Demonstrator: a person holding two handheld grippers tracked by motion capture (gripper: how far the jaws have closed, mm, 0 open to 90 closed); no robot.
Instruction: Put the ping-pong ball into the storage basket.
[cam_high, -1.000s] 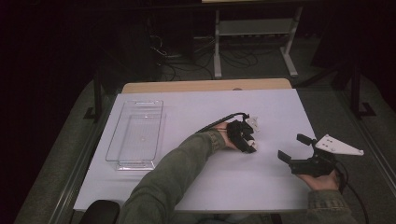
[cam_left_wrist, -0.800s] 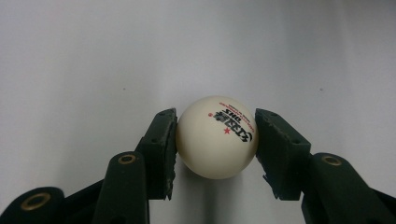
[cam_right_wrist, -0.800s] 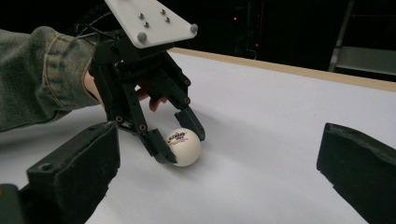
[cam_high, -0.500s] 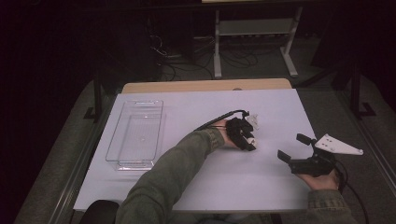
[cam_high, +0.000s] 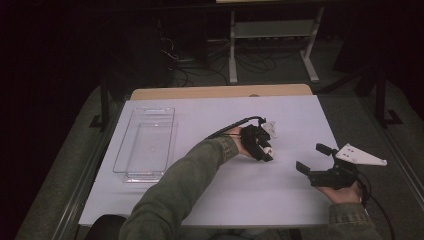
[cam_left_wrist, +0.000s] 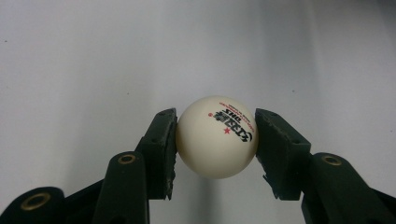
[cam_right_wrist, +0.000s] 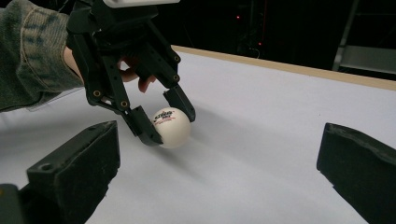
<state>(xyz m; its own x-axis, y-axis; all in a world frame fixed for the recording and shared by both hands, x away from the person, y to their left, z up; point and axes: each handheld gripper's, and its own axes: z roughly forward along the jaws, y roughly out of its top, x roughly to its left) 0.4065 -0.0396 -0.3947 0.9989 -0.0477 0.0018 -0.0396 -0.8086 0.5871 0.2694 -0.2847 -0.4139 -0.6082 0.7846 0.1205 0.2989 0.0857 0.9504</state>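
A white table-tennis ball (cam_left_wrist: 217, 137) with black and red print sits between the pads of my left gripper (cam_left_wrist: 216, 140), which is shut on it. In the right gripper view the same ball (cam_right_wrist: 172, 127) rests on or just above the white table, pinched by the left gripper (cam_right_wrist: 166, 122) pointing down. From above, the left gripper (cam_high: 264, 151) is near the table's middle, its ball (cam_high: 269, 149) barely showing. My right gripper (cam_high: 309, 159) lies low at the right, jaws wide open around nothing; its fingers (cam_right_wrist: 77, 170) frame the ball from a distance.
A clear plastic tray (cam_high: 145, 145) lies empty on the left part of the white table (cam_high: 210, 115). A wooden edge runs along the table's far side. Dark floor, cables and a metal frame (cam_high: 270, 35) lie beyond.
The left hand has shifted slightly toward the near side with the ball in its jaws. The right gripper has stayed where it was.
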